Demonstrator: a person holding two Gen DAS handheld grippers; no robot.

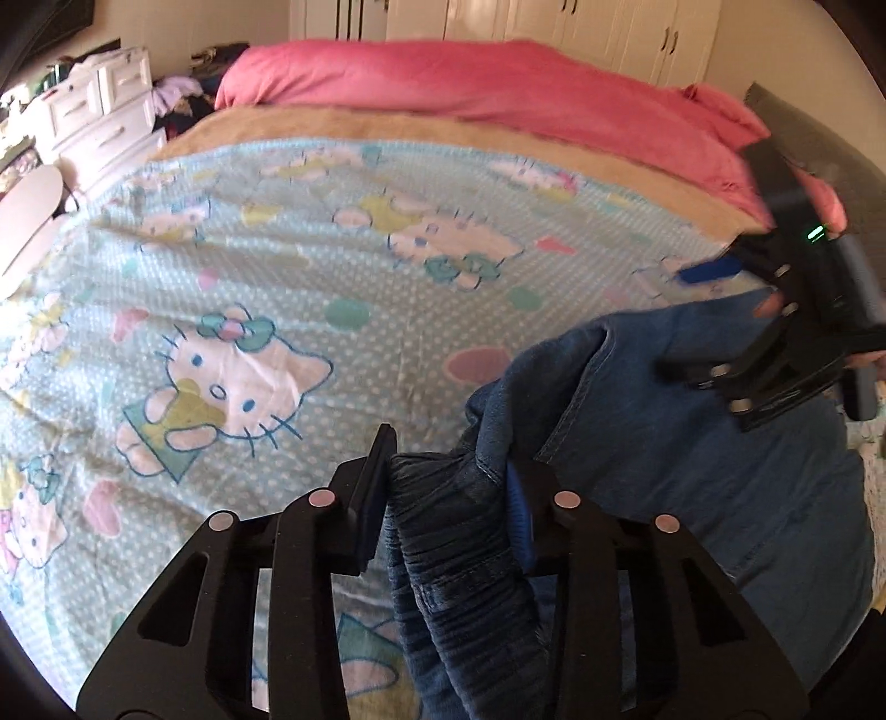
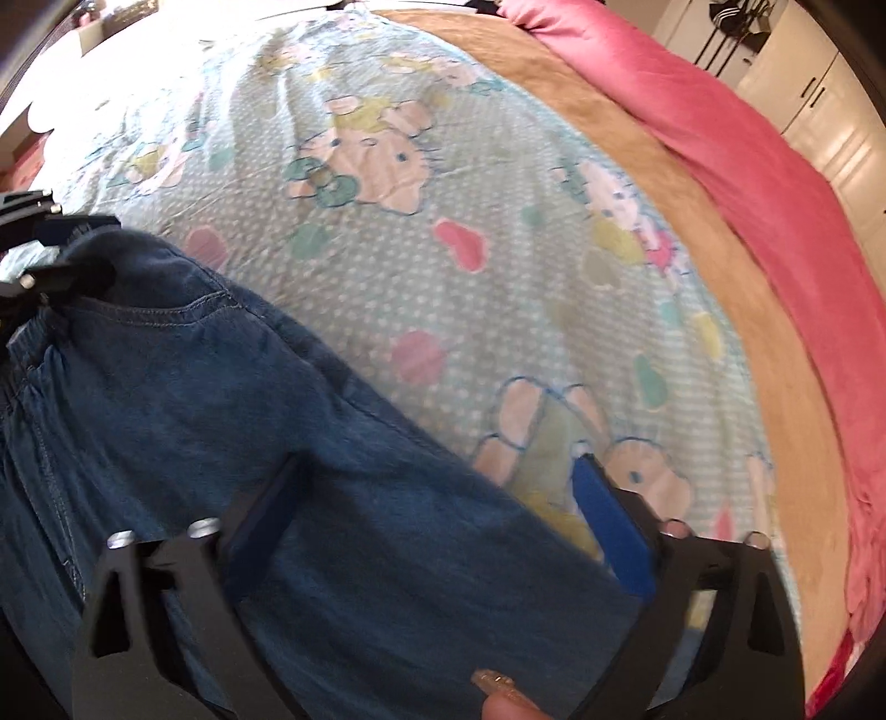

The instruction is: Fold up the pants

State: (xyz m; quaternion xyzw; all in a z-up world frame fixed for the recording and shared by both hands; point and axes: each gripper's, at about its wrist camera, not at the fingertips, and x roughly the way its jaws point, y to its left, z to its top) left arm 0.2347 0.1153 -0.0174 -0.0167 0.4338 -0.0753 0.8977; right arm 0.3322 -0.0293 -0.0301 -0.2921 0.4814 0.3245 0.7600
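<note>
Daylit, bright; blown-out glare at upper left of right wrist view. Strong fisheye bending, dark vignette corners. Motion blur throughout, soft shadows.

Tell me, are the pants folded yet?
Not yet. Done: the pants are laid out on the blanket. Right now the left gripper is pinching the bunched waistband, and the right gripper sits open around a pant leg. Still left: every fold, because no neat fold shows anywhere.

White wardrobes (image 1: 554,16) and drawers (image 1: 94,111) flank the pink-quilted bed (image 1: 498,83).
</note>
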